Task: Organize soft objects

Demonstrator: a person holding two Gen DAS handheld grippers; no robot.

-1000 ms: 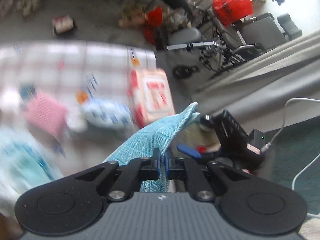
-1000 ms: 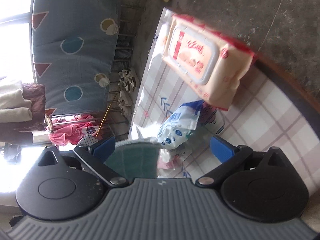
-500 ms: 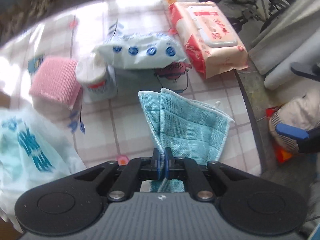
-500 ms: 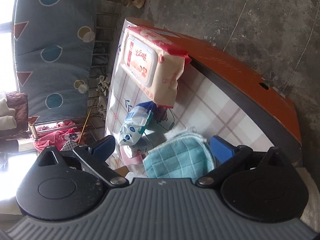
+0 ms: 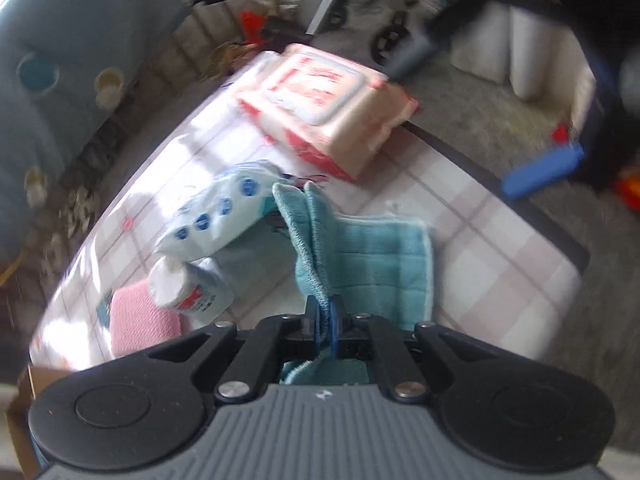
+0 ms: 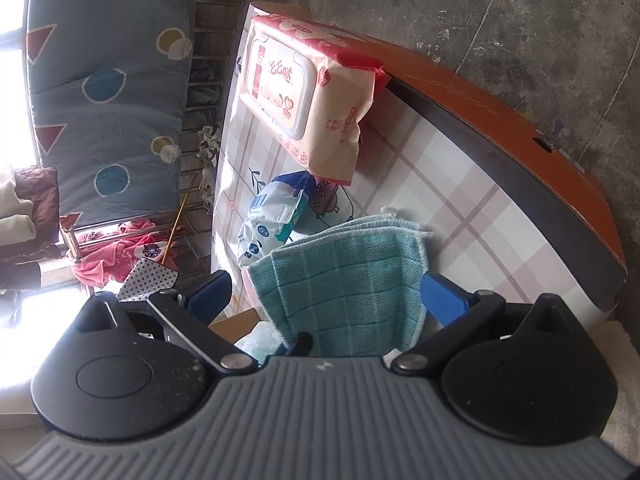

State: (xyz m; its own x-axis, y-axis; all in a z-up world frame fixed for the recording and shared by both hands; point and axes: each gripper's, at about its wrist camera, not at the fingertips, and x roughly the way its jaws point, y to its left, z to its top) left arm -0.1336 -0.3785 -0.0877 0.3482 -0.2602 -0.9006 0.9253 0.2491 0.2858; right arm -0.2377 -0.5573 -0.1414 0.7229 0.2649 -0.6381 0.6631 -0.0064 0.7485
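Clenched tight, the left gripper (image 5: 325, 322) has its blue fingers (image 5: 334, 326) pressed together on a fold of the teal cloth (image 5: 372, 264), which rises from the jaws as a ridge while the rest spreads flat on the checked tablecloth (image 5: 500, 280) just beyond. Far of the cloth in this view lies a big pink pack of wet wipes (image 5: 328, 108) at the far table edge, and to the left a white tissue pack with blue dots (image 5: 216, 216) rests across a small white bottle (image 5: 188, 288); a pink sponge (image 5: 140, 322) lies near left of that. At the right, off the table, a blurred blue finger (image 5: 540, 172) shows above the floor. From the right wrist, the right gripper (image 6: 326, 300) stands released, its blue fingers (image 6: 442, 300) spread wide on either side of the same teal cloth (image 6: 340, 280), which fills the gap between them without being pinched; whether it touches either pad I cannot tell. Beyond the cloth sits the tissue pack (image 6: 272, 220), and farther still the wet wipes (image 6: 308, 96), hanging partly over the table's orange edge (image 6: 520, 128). A grey cushion with coloured circles and triangles (image 6: 104, 80) lies off to the left, on the far side of the table.
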